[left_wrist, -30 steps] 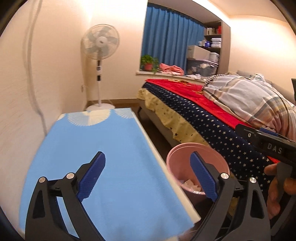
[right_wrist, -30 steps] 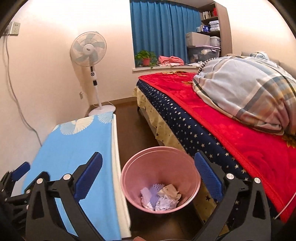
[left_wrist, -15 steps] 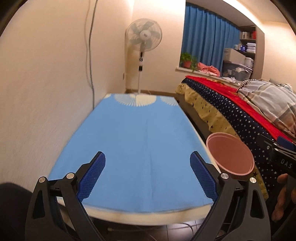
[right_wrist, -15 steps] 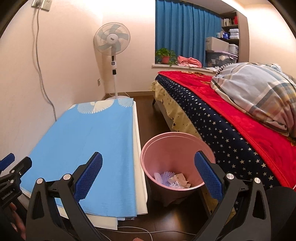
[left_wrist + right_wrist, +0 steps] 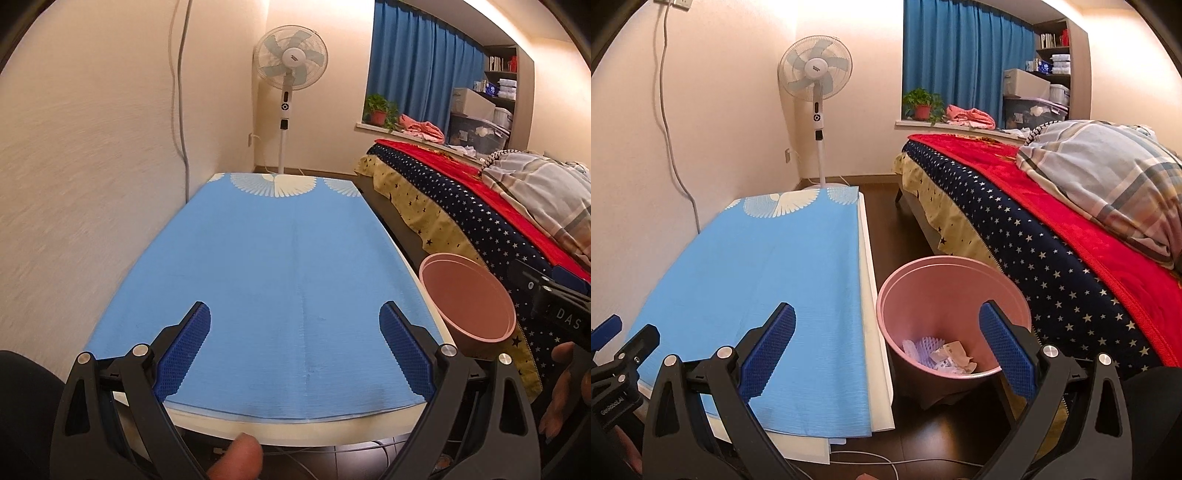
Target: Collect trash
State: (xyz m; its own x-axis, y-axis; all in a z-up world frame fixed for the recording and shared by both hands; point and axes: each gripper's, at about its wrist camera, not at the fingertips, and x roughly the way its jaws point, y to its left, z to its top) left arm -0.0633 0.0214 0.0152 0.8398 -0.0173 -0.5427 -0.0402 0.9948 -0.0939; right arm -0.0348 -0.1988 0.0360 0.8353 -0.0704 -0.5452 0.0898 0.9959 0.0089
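Both tools are empty with their jaws spread wide. The left hand-held gripper (image 5: 294, 349) hangs over the near end of the surface (image 5: 280, 258), whose blue cloth shows nothing lying on it ahead of the fingers. The right hand-held gripper (image 5: 886, 349) straddles the gap between the surface edge and the bin (image 5: 951, 314): its left finger is over the cloth, its right finger over the bin's near rim.

The trash (image 5: 942, 354), crumpled paper and a pale purple scrap, lies at the bottom of the bin, below and just right of the right tool's centre. The bin stands on the floor between the surface and the bed (image 5: 1052, 236); from the left view it is off to the right, beside the surface edge, and its inside cannot be seen.

Judging from this, collection looks finished or nearly so, and the step in hand is a check for leftovers. To do that well, sweep the left camera slowly along the whole cloth, including the far end with the white pattern, where pale paper would be hard to spot. Tilt the right one toward the floor around the bin and under the bed edge; cables lie there and should not be mistaken for litter. Keep the jaws wide and clear of the rim so the bin is not tipped.
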